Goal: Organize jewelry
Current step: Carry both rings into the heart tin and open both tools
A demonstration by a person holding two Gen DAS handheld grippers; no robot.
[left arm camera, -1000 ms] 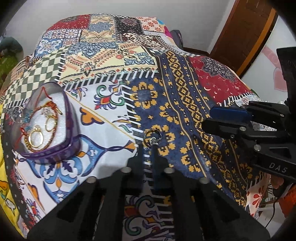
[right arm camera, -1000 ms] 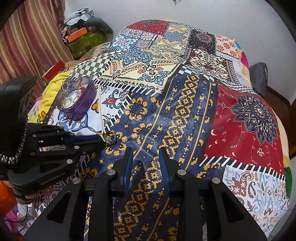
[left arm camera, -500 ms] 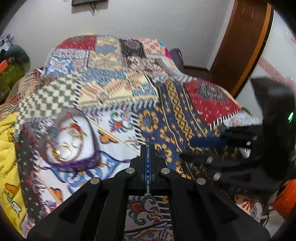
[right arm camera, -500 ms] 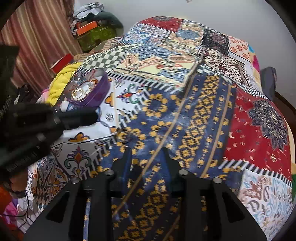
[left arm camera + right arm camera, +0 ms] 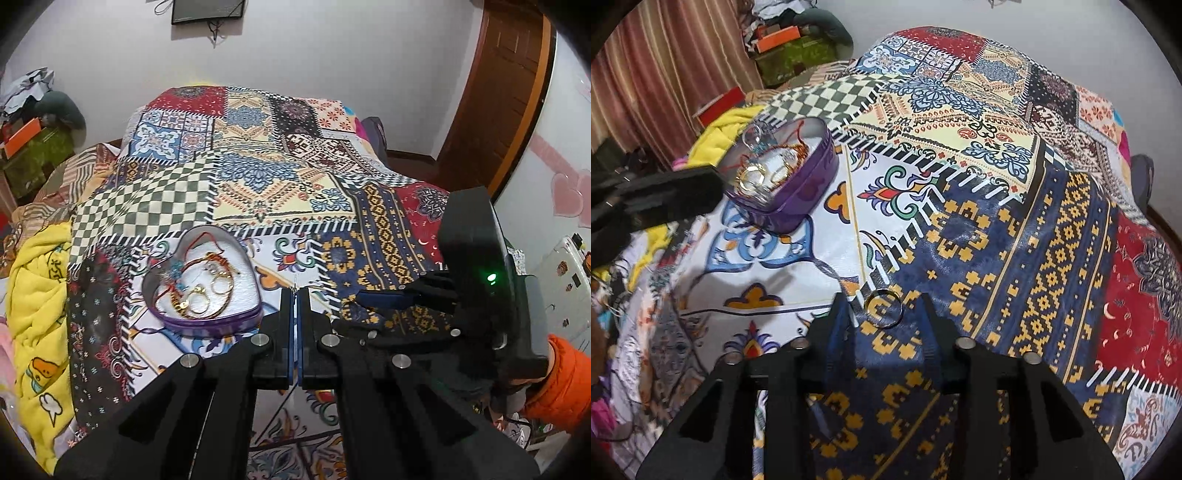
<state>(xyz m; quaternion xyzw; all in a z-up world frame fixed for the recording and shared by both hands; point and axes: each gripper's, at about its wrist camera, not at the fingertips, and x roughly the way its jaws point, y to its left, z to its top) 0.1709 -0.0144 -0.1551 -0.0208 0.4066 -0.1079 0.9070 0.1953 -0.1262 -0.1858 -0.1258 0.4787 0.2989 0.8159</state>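
Two tools going here: my left tool (image 5: 295, 295) is pressed together on something thin and glinty, probably an earring hook, lifted near the heart tin (image 5: 207, 317) so I can drop it in. Only the right wrist view shows the gold ring (image 5: 884, 308) lying on the bed quilt (image 5: 1015, 229), between the right tool's (image 5: 882, 314) spread fingers.
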